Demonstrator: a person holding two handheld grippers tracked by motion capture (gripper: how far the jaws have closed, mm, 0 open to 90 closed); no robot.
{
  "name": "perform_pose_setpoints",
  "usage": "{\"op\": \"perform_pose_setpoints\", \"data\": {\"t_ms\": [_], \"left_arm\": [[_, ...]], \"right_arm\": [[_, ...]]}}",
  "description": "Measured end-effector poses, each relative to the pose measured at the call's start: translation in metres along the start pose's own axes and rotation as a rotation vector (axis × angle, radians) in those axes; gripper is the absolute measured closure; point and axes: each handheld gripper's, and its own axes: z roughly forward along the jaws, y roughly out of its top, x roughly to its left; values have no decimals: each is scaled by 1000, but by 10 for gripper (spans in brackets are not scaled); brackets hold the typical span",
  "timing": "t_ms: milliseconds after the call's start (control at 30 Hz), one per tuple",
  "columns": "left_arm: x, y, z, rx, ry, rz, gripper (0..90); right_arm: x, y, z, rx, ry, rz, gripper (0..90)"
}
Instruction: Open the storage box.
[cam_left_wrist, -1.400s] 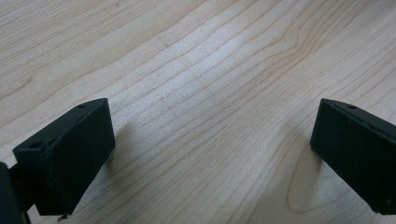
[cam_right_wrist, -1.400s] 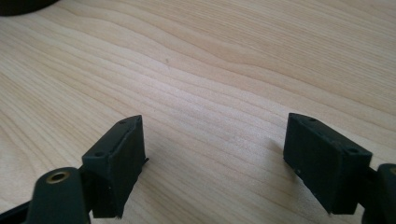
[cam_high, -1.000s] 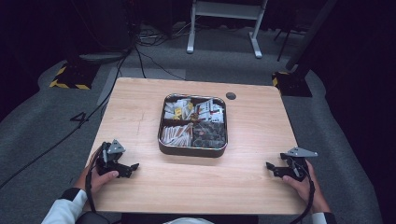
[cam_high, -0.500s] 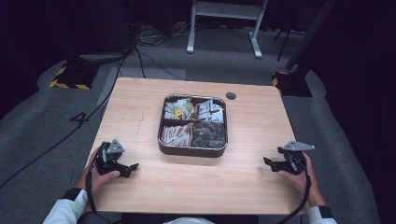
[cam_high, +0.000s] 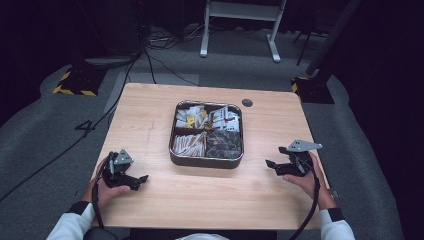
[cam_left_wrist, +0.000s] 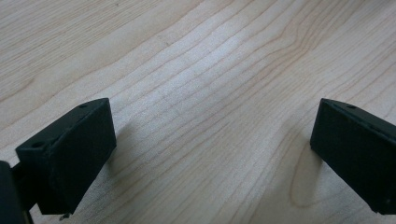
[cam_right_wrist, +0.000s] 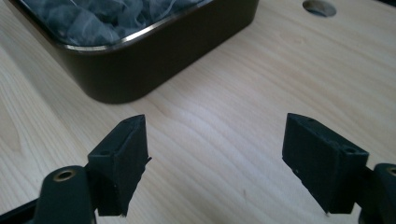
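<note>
Dark metal, a compartmented tin (cam_high: 207, 160) of packets and sachets sits at the middle of a light wooden table (cam_high: 150, 115). The left gripper (cam_high: 140, 180) and the right gripper (cam_high: 275, 162) flank it, well apart, jaws spread wide and empty above bare wood.

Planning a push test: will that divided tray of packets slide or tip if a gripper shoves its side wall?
The tray looks likelier to slide than tip: it is wide, low and flat on the table. Its dark wall seems rigid, probably metal, so it should not flex. The loose packets filling it add weight and may shift.
</note>
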Motion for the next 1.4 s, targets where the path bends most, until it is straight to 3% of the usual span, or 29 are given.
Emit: {"op": "perform_pose_setpoints", "data": {"t_ms": [167,833,1400], "left_arm": [[0,0,0,1,-1,2,5],[0,0,0,1,-2,1,5],[0,0,0,0,-5,1,5]], "right_arm": [[8,19,5,-13,14,-50,238],[33,70,40,-23,76,-139,256],[50,107,71,-32,111,-170,263]]}}
